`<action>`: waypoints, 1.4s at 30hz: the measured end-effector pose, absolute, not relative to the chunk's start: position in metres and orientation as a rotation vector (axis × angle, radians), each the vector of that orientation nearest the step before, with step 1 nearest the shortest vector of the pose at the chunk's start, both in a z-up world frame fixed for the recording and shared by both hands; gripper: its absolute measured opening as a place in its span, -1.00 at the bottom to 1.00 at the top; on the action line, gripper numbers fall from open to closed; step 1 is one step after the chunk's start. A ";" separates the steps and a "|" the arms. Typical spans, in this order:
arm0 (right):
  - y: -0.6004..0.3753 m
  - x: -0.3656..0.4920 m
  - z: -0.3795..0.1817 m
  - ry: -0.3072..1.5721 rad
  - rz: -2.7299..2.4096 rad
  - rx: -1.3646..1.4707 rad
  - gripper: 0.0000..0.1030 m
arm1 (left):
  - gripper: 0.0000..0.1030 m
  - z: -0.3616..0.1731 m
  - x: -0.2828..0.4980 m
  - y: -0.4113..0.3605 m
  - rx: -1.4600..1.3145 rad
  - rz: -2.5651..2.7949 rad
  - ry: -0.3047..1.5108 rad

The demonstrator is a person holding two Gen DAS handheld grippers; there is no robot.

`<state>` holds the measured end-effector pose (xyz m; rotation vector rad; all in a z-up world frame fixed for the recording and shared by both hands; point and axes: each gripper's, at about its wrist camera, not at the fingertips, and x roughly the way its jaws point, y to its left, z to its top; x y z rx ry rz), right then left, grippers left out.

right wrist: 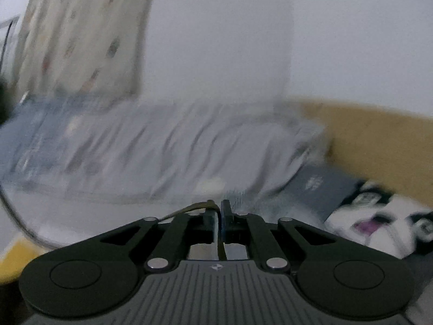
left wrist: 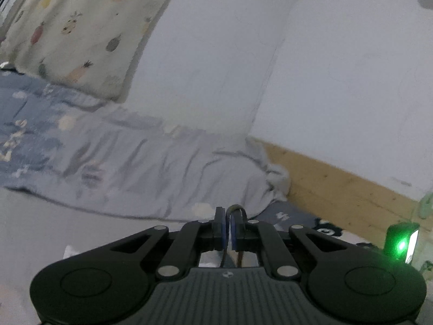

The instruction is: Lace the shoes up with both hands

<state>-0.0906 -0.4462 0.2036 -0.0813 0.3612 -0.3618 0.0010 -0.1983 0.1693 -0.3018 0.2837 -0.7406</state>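
Dark lace [left wrist: 237, 209] looping over the closed left gripper [left wrist: 227, 218] tips, olive lace [right wrist: 189, 208] trailing leftward from the clamped right gripper [right wrist: 219, 211], both running back below, shoe out of view, grey quilt [left wrist: 140, 159] beyond.

Pineapple-print pillow [left wrist: 67, 32] w/ white pillow [left wrist: 211, 62] beside; grey-blue blanket [left wrist: 135, 159] below; wood bed frame [left wrist: 343, 187] at right.
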 end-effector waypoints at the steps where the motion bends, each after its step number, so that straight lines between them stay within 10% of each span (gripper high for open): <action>1: -0.446 -0.085 0.195 0.407 -0.338 -0.091 -0.95 | -0.97 0.168 0.003 -0.196 -0.312 -0.726 0.288; 7: -0.438 -0.077 0.159 0.620 -0.205 -0.140 -0.20 | -0.97 0.163 0.014 -0.182 -0.339 -0.657 0.326; 20: -0.361 -0.120 0.197 0.476 0.144 -0.259 -0.04 | -0.97 0.154 0.009 -0.185 -0.244 -0.675 0.379; 28: -0.296 -0.113 0.183 0.377 0.205 -0.409 -0.09 | -0.97 0.143 0.002 -0.189 -0.145 -0.729 0.390; 42: -0.268 -0.085 0.159 0.322 0.181 -0.435 -0.77 | -0.97 0.131 0.005 -0.169 -0.158 -0.751 0.417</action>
